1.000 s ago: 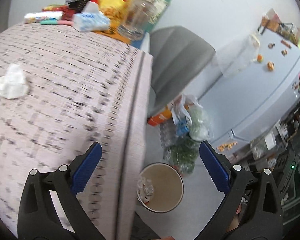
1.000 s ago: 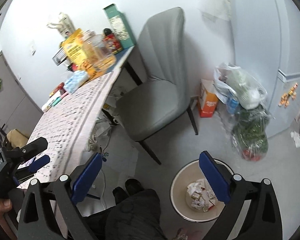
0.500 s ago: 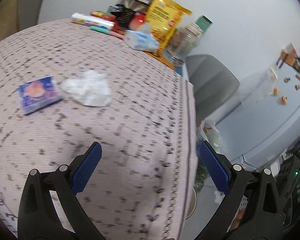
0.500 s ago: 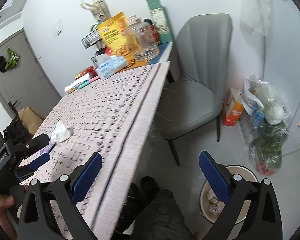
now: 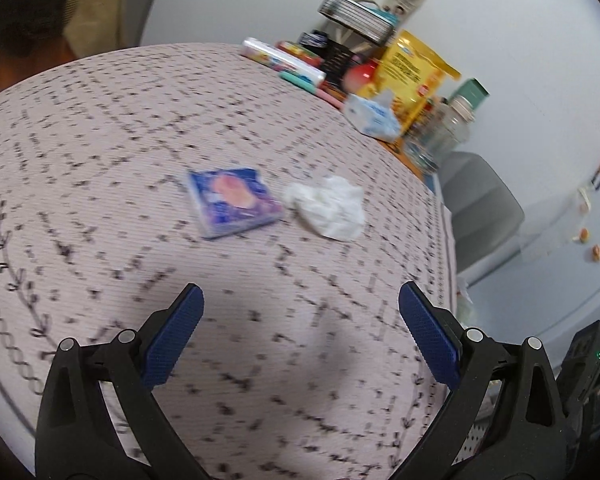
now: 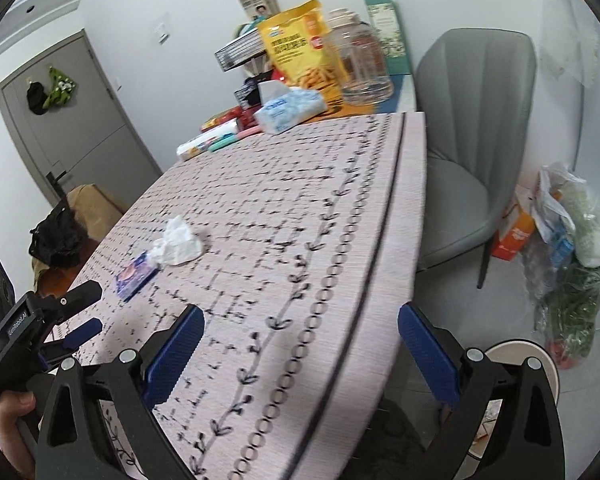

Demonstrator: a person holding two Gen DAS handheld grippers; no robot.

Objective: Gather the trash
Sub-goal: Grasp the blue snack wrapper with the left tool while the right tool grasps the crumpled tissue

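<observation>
While both tongs hang spread and empty, trash waits on the table.
Crumpled tissue (image 5: 328, 211) touches blue wrapper (image 5: 233, 201) on the patterned tablecloth (image 5: 100, 160), ahead of left gripper (image 5: 300, 340); right gripper (image 6: 298, 350) nears the bin (image 6: 540, 354).

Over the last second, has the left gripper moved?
Yes. The left gripper swung from over the floor bin beside the table edge to over the tablecloth, now facing the blue wrapper and crumpled tissue.

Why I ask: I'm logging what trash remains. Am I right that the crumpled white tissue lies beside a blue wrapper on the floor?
Not on the floor. The crumpled white tissue lies beside the blue wrapper on the patterned tablecloth, as the left wrist view shows.
</observation>
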